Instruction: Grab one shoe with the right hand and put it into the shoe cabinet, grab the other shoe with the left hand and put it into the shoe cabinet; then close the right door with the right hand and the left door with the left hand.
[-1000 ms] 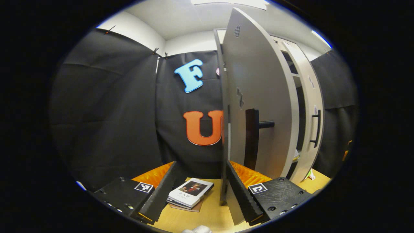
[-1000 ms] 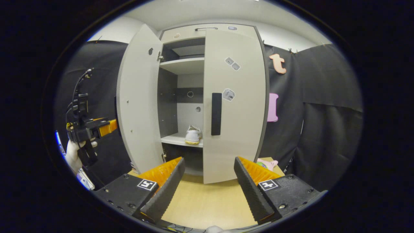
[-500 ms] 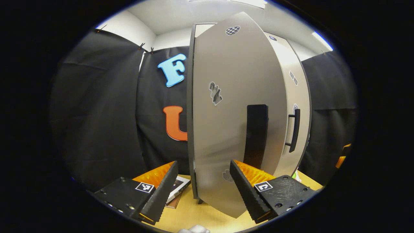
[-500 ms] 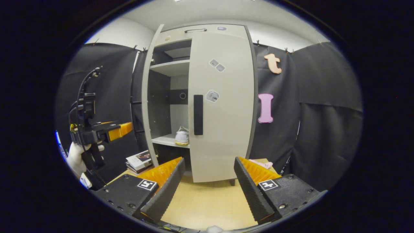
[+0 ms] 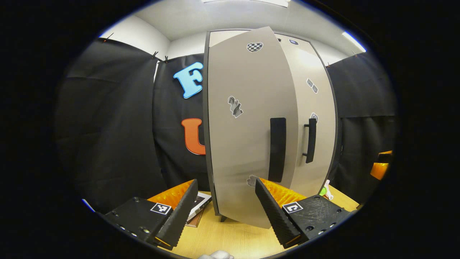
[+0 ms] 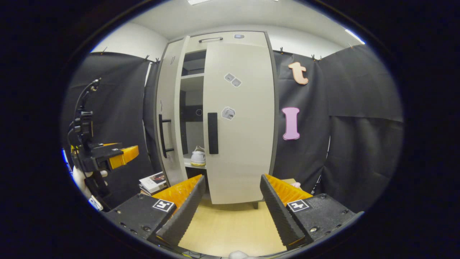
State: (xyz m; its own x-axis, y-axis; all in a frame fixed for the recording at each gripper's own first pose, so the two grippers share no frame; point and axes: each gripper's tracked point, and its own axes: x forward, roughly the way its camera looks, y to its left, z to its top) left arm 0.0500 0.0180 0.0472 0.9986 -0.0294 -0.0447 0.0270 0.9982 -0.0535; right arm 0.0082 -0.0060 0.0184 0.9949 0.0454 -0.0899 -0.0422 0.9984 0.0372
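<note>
Two rigid hinged panels: right door (image 6: 239, 122) shut; left door (image 5: 248, 126) ajar, centre frame, light-swinging, best pushed beside its handle (image 5: 277, 149). Left gripper (image 5: 224, 212) and right gripper (image 6: 230, 208) wide, empty. Shoe (image 6: 198, 157) shelved inside.

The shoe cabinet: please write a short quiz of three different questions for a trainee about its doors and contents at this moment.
1. True or false: the left door of the shoe cabinet is fully shut.
2. Multiple choice: what lies on the shelf in the gap between the doors? A) a white shoe B) a book C) a pink cloth
3. Fill in: both the left gripper and the right gripper are ____ and hold nothing.

Key:
1. False. A gap remains beside the right door, which looks shut.
2. A, the white shoe. The books lie on the table beside the cabinet.
3. open
</note>
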